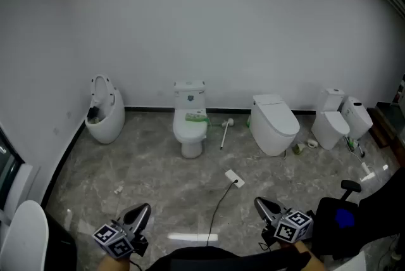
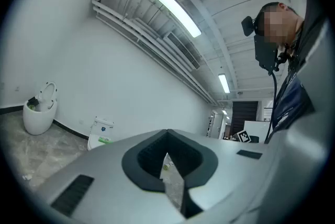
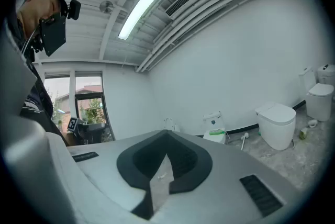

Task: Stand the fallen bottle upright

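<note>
The bottle (image 1: pixel 297 149) is a small yellow-green thing on the floor (image 1: pixel 158 181), at the foot of the squat toilet (image 1: pixel 273 124) and well apart from both grippers. It is too small to tell whether it lies or stands. A pale ring (image 1: pixel 312 144) sits just beside it.

The left hand-held gripper (image 1: pixel 143 209) and the right hand-held gripper (image 1: pixel 261 204) show at the bottom edge, held level and pointing toward the wall (image 1: pixel 221 29). Their rear parts are cut off by the frame. Each has its jaws together with nothing between them. In each gripper view only a sliver of floor shows through the slit under the tips.

The floor is grey and marbled, and a dark skirting runs along the white wall. Against the wall stand a urinal (image 1: pixel 104 113), a tall toilet (image 1: pixel 190 121) with something green on its seat, and two more toilets (image 1: pixel 342 121) at the far right, one partly hiding the other. A brush (image 1: pixel 225 132) lies between the tall toilet and the squat one. A white box (image 1: pixel 234 178) with a dark cable (image 1: pixel 218 209) lies mid-floor. A black chair (image 1: pixel 342 216) is cut off at the right. A white rounded shape (image 1: pixel 28 238) at the lower left cannot be identified.
</note>
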`<state>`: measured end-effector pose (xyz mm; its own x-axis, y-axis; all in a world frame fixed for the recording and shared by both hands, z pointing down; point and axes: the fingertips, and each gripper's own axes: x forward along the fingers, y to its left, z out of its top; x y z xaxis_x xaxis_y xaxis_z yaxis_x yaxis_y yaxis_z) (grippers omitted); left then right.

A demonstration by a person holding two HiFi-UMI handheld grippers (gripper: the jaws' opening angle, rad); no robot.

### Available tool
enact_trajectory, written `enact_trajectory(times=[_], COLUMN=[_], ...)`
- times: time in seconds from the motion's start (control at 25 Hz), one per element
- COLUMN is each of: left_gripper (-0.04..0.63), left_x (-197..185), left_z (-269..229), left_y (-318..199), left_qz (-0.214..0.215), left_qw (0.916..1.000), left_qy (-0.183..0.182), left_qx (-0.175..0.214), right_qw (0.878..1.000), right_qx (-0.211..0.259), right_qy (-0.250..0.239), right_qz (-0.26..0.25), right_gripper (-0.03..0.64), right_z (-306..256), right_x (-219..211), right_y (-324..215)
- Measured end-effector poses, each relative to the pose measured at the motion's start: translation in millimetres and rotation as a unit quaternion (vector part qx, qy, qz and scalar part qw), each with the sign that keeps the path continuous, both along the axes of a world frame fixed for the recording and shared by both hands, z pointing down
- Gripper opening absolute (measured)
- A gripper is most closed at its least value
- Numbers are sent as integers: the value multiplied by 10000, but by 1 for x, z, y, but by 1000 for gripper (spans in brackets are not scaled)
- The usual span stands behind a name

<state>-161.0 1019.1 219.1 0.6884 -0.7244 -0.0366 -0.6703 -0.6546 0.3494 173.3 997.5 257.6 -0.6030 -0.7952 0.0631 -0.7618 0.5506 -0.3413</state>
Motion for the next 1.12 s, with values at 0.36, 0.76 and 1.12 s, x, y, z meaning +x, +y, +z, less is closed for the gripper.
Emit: enact_trajectory(times=[0.36,0.76,1.12], left_gripper=[18,18,18], left_x=[45,-43,-137], left_z=[15,16,6], left_y=[-30,-152,-285], left_qz=[57,291,687], left_qw=[9998,9993,9975], left_qy=[24,204,138], left_qx=[-177,-87,100], right_qw=[9999,9997,9989], right_qx=[-41,20,94], right_qy=[102,237,192], right_qz=[-101,88,418], right_gripper=[11,11,11], right_z=[9,-5,-17], right_x=[35,-52,-145], right_y=[-37,-142,-251])
